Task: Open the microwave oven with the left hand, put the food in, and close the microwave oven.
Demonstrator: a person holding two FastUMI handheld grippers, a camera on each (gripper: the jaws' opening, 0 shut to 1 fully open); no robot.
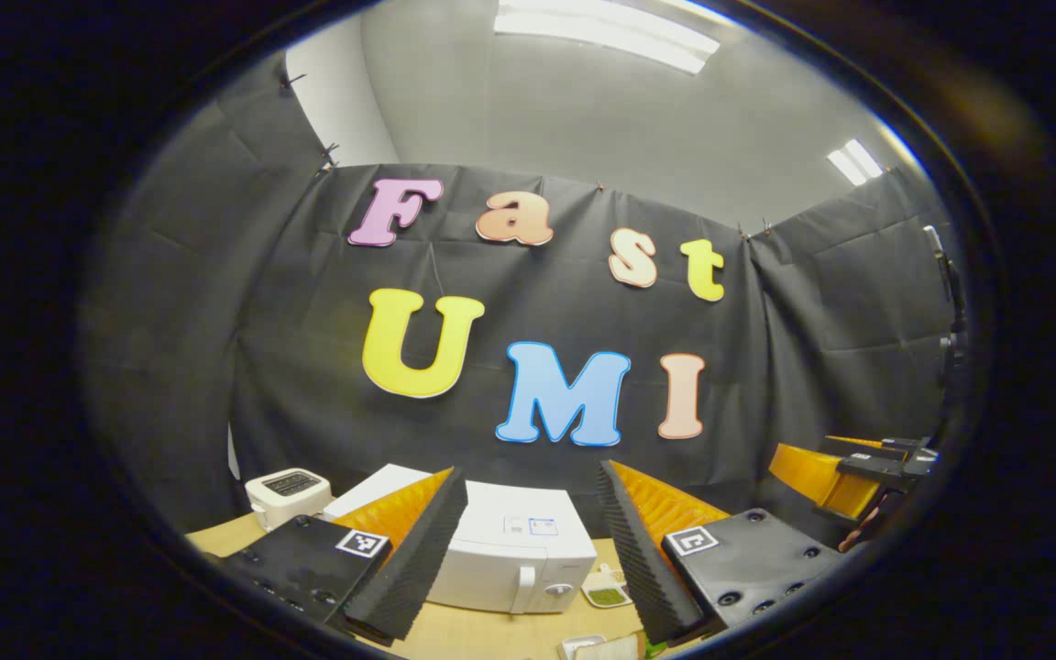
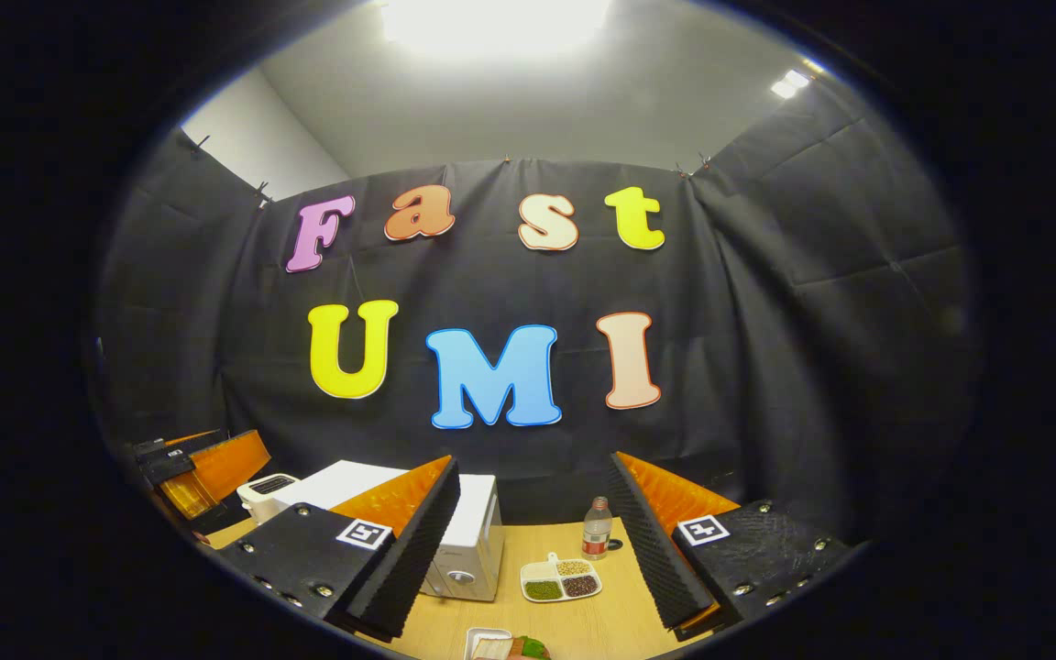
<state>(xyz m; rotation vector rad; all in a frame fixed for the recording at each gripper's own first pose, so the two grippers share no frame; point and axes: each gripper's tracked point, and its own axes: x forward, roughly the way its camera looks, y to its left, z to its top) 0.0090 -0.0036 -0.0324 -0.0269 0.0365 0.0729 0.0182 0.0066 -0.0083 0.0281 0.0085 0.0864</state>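
Left tongs (image 1: 528, 550): yours stand apart, gripping nothing, raised over the desk (image 1: 482, 637).
Right tongs (image 2: 533, 541): also apart and free of any load.
Microwave (image 1: 510, 550): white, door closed, on the desk straight ahead of your left tongs (toaster (image 1: 288, 493) just beside its far side).
Food (image 2: 510, 646): on a small tray at the near desk edge, right gripper view.
Other items: divided dish (image 2: 560, 577) near a bottle (image 2: 596, 530).

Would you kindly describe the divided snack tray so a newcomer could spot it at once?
Start at the white microwave on the wooden table. Just right of its front lies the small white tray, in front of a clear bottle. It alone is split into compartments holding different-coloured grains.
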